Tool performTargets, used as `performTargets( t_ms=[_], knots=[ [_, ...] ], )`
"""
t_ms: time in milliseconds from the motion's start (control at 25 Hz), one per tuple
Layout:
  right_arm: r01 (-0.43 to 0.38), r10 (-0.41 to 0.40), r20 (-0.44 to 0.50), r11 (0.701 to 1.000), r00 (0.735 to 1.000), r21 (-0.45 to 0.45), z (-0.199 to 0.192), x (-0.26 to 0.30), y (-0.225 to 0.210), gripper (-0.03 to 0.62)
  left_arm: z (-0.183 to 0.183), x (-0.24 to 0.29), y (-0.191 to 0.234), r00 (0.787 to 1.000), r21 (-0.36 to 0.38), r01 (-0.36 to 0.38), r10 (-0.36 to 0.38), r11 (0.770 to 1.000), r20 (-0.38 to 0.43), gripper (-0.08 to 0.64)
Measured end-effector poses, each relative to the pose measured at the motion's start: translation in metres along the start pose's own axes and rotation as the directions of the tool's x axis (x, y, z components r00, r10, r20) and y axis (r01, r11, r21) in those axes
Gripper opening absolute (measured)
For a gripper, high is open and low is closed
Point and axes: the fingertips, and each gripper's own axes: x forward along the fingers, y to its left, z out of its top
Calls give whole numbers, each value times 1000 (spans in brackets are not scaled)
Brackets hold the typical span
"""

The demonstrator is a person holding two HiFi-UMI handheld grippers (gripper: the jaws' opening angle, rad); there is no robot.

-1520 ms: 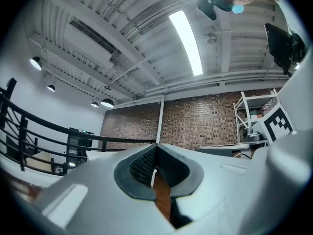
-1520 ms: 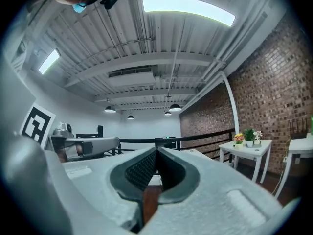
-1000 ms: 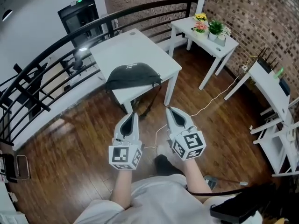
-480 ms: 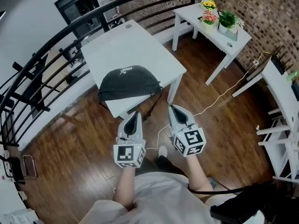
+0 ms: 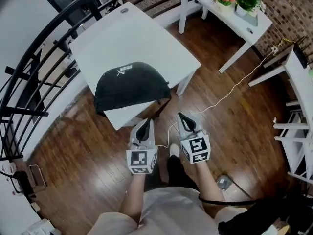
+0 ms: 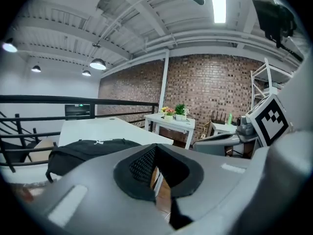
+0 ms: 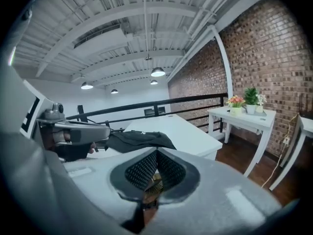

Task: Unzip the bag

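1. Holding my left gripper (image 5: 147,124) and right gripper (image 5: 182,117) side by side in front of my body, over the wood floor (image 5: 234,131), tips aimed toward the white table (image 5: 146,33).
2. Left gripper: jaws fully together, pads meeting, nothing between them, so it grips nothing.
3. Right gripper: same, jaws closed tight on themselves and empty.
4. Bag (image 5: 128,84): black, dome-shaped, lying on the near part of the white table, close to its near edge. A dark strap (image 5: 159,109) hangs off that edge.
5. Neither gripper touches the bag. Both sit apart from it, just short of the table's near edge.
6. In the left gripper view the bag lies to the left of my jaw tips and beyond them. In the right gripper view it lies just past the tips, slightly left.
7. Zipper: too small to tell whether it is open or closed.
8. Also in the head view: a black railing (image 5: 44,58) curving behind the table, a second white table (image 5: 254,26) with potted plants (image 5: 247,0) at top right, and a white cable (image 5: 230,89) on the floor.
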Motion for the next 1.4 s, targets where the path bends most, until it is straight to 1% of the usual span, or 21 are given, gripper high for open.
performTargets(
  t_ms=[120, 240, 400, 520, 600, 640, 680, 760, 920, 1000, 1040, 1080, 1160, 1280, 1320, 1360, 1400],
  knots=[
    [24, -25, -46, 999, 999, -25, -29, 32, -8, -12, -28, 29, 10, 998, 0, 27, -27, 1000, -49, 17],
    [49, -50, -80, 999, 996, -14, -55, 59, -17, -12, -54, 52, 16, 994, -1, 56, -56, 998, -91, 17],
    [70, -71, -82, 997, 994, -10, -82, 93, -29, -12, -84, 73, 25, 990, -21, 74, -76, 997, -121, 17],
    [86, -88, -70, 996, 994, -37, -98, 116, -35, -12, -98, 82, 31, 988, -24, 81, -84, 996, -129, 17],
    [80, -84, -66, 995, 994, -60, -107, 128, -34, -12, -105, 83, 32, 986, -22, 89, -91, 996, -139, 17],
    [73, -77, -66, 995, 995, -69, -111, 134, -33, 81, -108, 84, 33, 985, -21, 94, -96, 995, -144, 17],
    [71, -76, -66, 995, 995, -77, -113, 140, -33, 158, -110, 85, 34, 984, -21, 99, -101, 995, -148, 17],
    [86, -94, -64, 990, 994, -109, -114, 149, -35, 160, -113, 87, 36, 982, -20, 102, -104, 995, -155, 17],
    [125, -141, -54, 965, 989, -232, -112, 164, -48, 160, -116, 91, 37, 982, -21, 99, -101, 995, -158, 17],
    [122, -138, -43, 958, 990, -261, -108, 170, -54, 155, -114, 93, 37, 983, -25, 100, -102, 995, -153, 17],
    [111, -127, -43, 957, 991, -268, -106, 171, -53, 137, -113, 93, 38, 983, -26, 100, -103, 995, -151, 17],
    [97, -113, -44, 958, 993, -268, -104, 171, -52, 81, -111, 93, 38, 983, -25, 101, -103, 995, -151, 17],
    [63, -79, -55, 969, 995, -238, -98, 168, -46, 61, -110, 94, 38, 982, -19, 100, -102, 995, -159, 17],
    [18, -34, -84, 982, 996, -190, -85, 160, -39, 49, -109, 96, 35, 979, -25, 112, -114, 993, -168, 22],
    [8, -26, -95, 983, 995, -183, -80, 156, -37, 49, -108, 97, 33, 977, -36, 124, -129, 992, -168, 105],
    [-1, -18, -105, 984, 994, -177, -74, 153, -34, 48, -106, 98, 31, 976, -49, 136, -142, 990, -167, 166],
    [-10, -10, -115, 985, 993, -170, -69, 149, -30, 46, -104, 98, 29, 975, -63, 141, -149, 988, -162, 184]
  ],
)
